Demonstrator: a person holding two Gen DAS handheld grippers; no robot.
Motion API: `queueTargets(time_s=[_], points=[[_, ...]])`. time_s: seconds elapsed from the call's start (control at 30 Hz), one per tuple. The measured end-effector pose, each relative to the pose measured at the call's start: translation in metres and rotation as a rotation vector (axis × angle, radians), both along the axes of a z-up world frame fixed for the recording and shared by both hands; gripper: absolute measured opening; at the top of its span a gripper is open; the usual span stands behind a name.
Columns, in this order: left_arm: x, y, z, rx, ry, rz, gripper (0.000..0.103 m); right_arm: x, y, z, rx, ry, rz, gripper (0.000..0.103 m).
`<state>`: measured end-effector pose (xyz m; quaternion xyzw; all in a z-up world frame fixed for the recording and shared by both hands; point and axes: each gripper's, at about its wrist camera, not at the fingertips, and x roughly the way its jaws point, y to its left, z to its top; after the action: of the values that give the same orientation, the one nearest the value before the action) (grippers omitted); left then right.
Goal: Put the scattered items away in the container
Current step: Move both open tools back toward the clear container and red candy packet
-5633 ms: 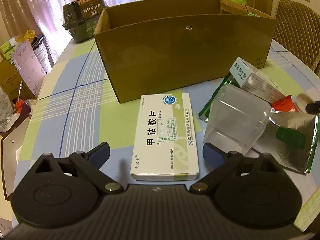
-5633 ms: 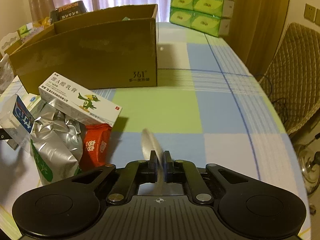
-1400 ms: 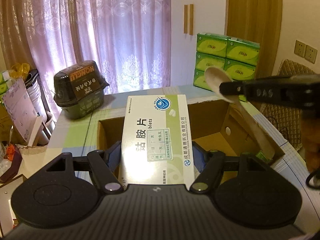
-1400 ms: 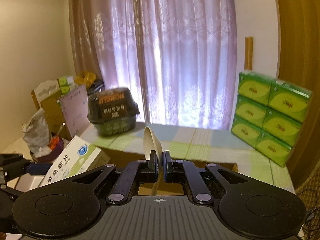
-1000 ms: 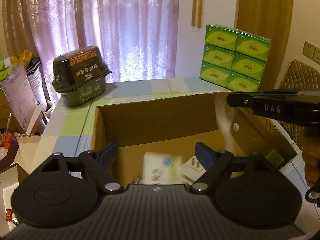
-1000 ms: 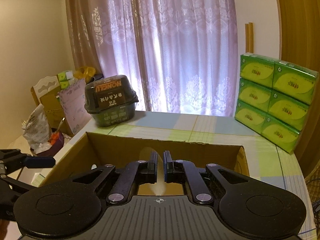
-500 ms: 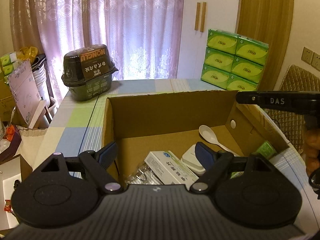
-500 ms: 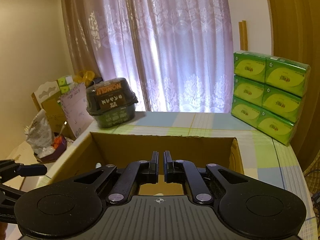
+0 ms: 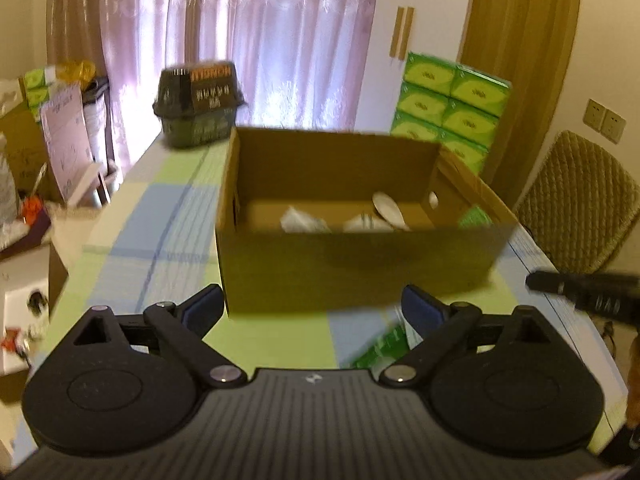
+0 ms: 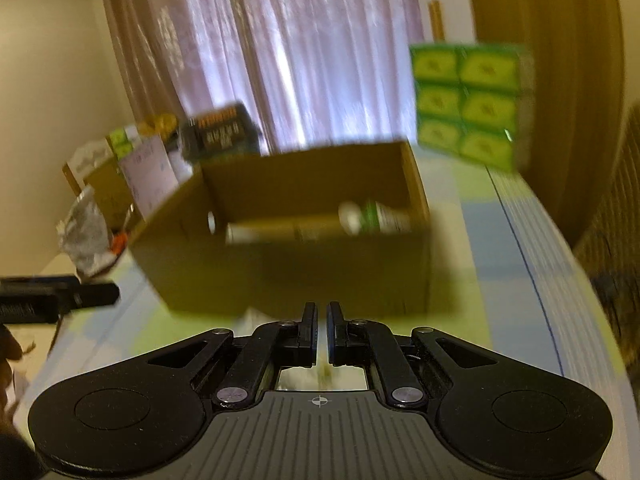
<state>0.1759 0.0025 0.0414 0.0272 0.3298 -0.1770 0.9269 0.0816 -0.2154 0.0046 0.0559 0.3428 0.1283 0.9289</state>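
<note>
A lived-in home dining room

This is a room in a home, not a workplace. A dining table (image 9: pixel 132 248) under a checked cloth of blue, green and white fills the near and middle view. Behind it, sheer lilac lace curtains (image 9: pixel 256 40) cover a bright window on the far wall. A padded woven-back chair (image 9: pixel 580 200) stands at the right edge of the table, below wall sockets (image 9: pixel 604 120). Green tissue packs (image 9: pixel 452 108) are stacked at the far right of the table. On the far left, household clutter (image 9: pixel 44 128) of boxes, bags and cards is piled beside the table.
</note>
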Motion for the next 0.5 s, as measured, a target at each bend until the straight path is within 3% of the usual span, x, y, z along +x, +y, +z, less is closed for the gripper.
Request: queueTargets(time_s=[0.23, 0.5], points=[[-0.045, 0.011, -0.026, 0.013, 0.088, -0.019, 0.094, -0.043, -0.021, -0.023, -0.035, 0.089, -0.038, 0.008], [-0.068, 0.009, -0.031, 0.044, 0.094, -0.049, 0.094, -0.067, -0.032, -0.02, -0.057, 0.049, -0.055, 0.008]])
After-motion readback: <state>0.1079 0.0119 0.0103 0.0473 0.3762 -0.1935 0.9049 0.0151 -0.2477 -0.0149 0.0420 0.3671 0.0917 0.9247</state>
